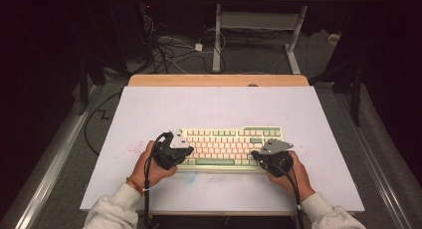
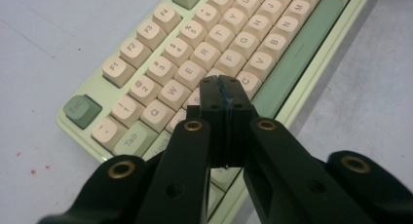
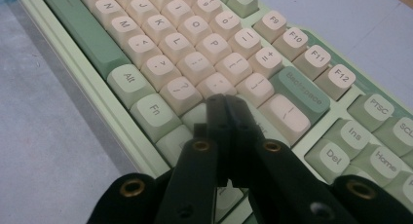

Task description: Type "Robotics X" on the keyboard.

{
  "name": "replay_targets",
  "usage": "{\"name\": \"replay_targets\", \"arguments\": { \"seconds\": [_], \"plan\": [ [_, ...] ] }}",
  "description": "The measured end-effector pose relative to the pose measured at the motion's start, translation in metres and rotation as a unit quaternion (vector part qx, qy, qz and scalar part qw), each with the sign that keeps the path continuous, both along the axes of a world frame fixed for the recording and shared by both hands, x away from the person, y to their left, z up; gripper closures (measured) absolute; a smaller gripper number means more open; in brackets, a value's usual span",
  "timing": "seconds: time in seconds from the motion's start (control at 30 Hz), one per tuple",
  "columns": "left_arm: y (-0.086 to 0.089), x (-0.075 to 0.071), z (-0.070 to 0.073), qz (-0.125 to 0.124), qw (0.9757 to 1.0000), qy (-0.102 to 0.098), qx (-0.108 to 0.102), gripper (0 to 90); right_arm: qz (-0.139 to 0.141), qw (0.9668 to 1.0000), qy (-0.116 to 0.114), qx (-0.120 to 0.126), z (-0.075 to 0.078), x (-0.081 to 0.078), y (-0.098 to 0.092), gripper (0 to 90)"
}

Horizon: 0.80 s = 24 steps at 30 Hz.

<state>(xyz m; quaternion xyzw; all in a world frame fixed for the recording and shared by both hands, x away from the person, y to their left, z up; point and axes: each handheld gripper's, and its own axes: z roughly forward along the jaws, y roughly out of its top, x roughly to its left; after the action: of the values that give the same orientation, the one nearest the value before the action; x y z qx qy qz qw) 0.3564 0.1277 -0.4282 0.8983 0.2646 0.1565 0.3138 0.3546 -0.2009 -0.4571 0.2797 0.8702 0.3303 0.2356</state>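
- right gripper (image 3: pixel 225 104): black jaws rise from 6 o'clock, pressed together, nothing between them
- jaw tips sit over the keyboard (image 3: pixel 204 63), near the cream keys right of the "?" key (image 3: pixel 181 93); contact with a key can't be told
- keyboard runs diagonally, 10 to 4 o'clock; cream keys, green frame
- green space bar (image 3: pixel 80 31) at 10 o'clock
- Backspace key (image 3: pixel 299 90) at 3 o'clock of tips
- Del key (image 3: pixel 332 156) at 4 o'clock
- pale table surface (image 3: pixel 44 151) at 8 o'clock
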Motion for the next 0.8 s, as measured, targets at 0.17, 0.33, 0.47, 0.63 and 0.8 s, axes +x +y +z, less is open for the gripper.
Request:
{"name": "replay_targets", "arguments": {
  "seconds": [0.17, 0.33, 0.47, 0.63, 0.8],
  "plan": [
    [-0.008, 0.005, -0.002, -0.003, 0.9999, 0.005, 0.011, 86.9, 0.0, 1.0, -0.001, 0.001, 0.0, 0.0, 0.0, 90.0],
    [-0.014, 0.009, -0.006, -0.008, 0.9997, 0.012, 0.018, 86.7, 0.001, 1.0, -0.002, 0.0, 0.0, -0.001, -0.001, 90.0],
    [-0.018, 0.011, -0.009, -0.01, 0.9995, 0.015, 0.026, 86.3, 0.002, 1.0, -0.001, 0.0, 0.0, 0.0, -0.001, 90.0],
    [-0.021, 0.013, -0.012, -0.011, 0.9993, 0.019, 0.03, 86.1, 0.002, 1.0, -0.001, 0.0, 0.0, 0.0, -0.001, 90.0],
    [-0.022, 0.014, -0.014, -0.013, 0.999, 0.02, 0.036, 86.1, 0.002, 1.0, -0.001, 0.0, 0.0, 0.0, -0.001, 90.0]
  ]
}}
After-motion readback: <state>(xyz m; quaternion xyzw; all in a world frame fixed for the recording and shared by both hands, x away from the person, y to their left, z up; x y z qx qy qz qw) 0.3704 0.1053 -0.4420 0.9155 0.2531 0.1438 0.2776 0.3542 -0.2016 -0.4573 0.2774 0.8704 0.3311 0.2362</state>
